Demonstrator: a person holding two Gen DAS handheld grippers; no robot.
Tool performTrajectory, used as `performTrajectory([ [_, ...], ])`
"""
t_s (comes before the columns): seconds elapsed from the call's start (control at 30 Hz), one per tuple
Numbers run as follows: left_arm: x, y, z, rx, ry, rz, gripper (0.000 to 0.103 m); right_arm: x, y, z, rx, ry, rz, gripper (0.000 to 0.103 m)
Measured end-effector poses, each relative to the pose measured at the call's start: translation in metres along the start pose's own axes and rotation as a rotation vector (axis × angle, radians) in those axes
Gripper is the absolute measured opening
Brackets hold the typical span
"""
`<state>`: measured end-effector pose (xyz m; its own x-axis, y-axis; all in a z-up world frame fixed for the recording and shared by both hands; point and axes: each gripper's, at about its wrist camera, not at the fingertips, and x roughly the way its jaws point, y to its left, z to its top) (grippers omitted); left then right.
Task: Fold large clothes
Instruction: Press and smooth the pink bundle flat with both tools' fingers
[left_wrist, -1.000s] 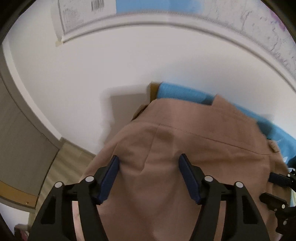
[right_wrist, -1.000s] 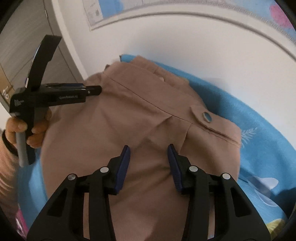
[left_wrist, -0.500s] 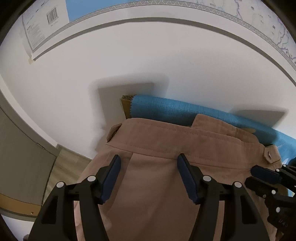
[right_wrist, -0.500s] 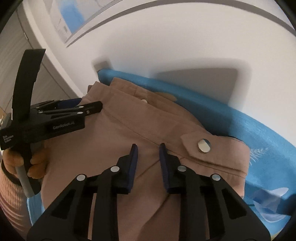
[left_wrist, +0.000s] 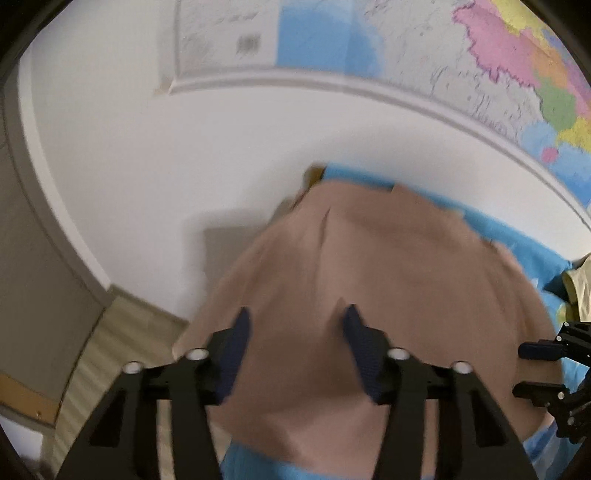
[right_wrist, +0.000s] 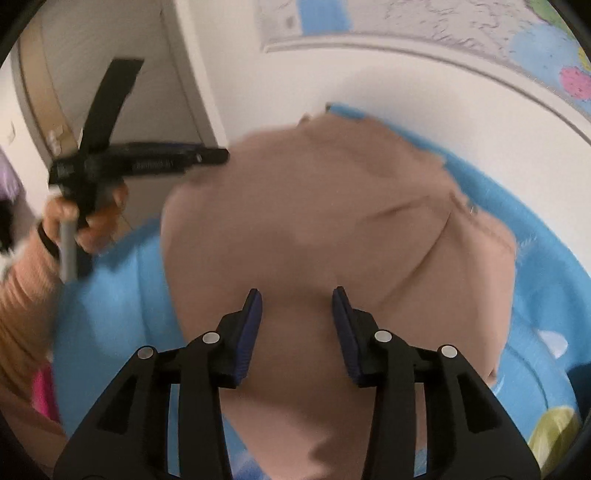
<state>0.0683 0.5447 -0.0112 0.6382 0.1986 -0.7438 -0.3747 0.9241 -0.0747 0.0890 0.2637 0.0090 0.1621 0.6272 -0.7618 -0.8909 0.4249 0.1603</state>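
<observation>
Folding tan trousers (right_wrist: 314, 206) on a blue-sheeted bed (right_wrist: 122, 295), with the job seemingly well along

The trousers lie as a compact folded bundle, waistband toward the white wall (left_wrist: 192, 155); tidying or a last fold may remain. The left gripper (left_wrist: 295, 325) is closing its half-open jaws and the right gripper (right_wrist: 295, 306) is opening; both hover over the cloth and clamp nothing. A coloured map (left_wrist: 517, 66) hangs above, wood flooring (left_wrist: 122, 332) to the left
</observation>
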Motion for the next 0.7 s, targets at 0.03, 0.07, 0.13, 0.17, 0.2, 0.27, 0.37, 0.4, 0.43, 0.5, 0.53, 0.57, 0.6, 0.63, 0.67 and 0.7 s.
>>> performTrajectory([
  [0.03,0.003,0.006,-0.009,-0.031,0.012,-0.026,0.044,0.001,0.003,-0.007,-0.021,0.002,-0.001,0.039],
  [0.07,0.005,0.009,-0.016,-0.043,0.014,-0.037,0.045,0.002,0.003,-0.010,-0.021,-0.002,0.006,0.039],
  [0.13,0.004,0.011,-0.022,-0.053,0.009,-0.029,0.047,-0.002,-0.003,-0.016,0.014,-0.011,0.027,0.038],
  [0.17,0.000,0.009,-0.025,-0.060,0.009,-0.022,0.048,-0.006,-0.006,-0.016,0.039,-0.012,0.036,0.037],
  [0.2,-0.003,0.010,-0.025,-0.063,0.008,-0.015,0.048,-0.015,-0.009,-0.018,0.066,-0.016,0.039,0.037],
  [0.27,-0.012,0.010,-0.027,-0.062,-0.009,0.005,0.048,-0.030,-0.012,-0.024,0.075,-0.048,0.043,0.038],
  [0.37,-0.023,0.009,-0.034,-0.032,-0.035,0.006,0.048,-0.035,-0.007,-0.029,0.047,-0.062,0.028,0.038],
  [0.4,-0.027,0.004,-0.036,-0.018,-0.042,0.005,0.048,-0.032,-0.005,-0.031,0.039,-0.051,0.028,0.037],
  [0.43,-0.031,-0.001,-0.041,0.001,-0.044,-0.001,0.048,-0.026,-0.005,-0.031,0.034,-0.042,0.026,0.037],
  [0.5,-0.032,-0.012,-0.046,0.034,-0.043,-0.020,0.048,-0.016,-0.005,-0.037,0.021,-0.020,-0.010,0.037],
  [0.53,-0.030,-0.016,-0.047,0.053,-0.037,-0.012,0.048,-0.014,-0.006,-0.041,0.031,-0.013,-0.012,0.037],
  [0.57,-0.028,-0.022,-0.050,0.076,-0.026,0.025,0.049,-0.013,-0.009,-0.043,0.057,-0.012,-0.006,0.037],
  [0.6,-0.026,-0.026,-0.051,0.078,-0.015,0.042,0.048,-0.014,-0.011,-0.044,0.080,-0.018,0.001,0.037],
  [0.63,-0.027,-0.028,-0.052,0.074,-0.015,0.039,0.048,-0.018,-0.011,-0.044,0.096,-0.026,0.003,0.037],
  [0.67,-0.029,-0.029,-0.053,0.070,-0.021,0.031,0.048,-0.025,-0.010,-0.047,0.100,-0.035,-0.002,0.037],
  [0.7,-0.034,-0.030,-0.054,0.059,-0.028,0.016,0.048,-0.031,-0.008,-0.048,0.100,-0.052,-0.004,0.039],
])
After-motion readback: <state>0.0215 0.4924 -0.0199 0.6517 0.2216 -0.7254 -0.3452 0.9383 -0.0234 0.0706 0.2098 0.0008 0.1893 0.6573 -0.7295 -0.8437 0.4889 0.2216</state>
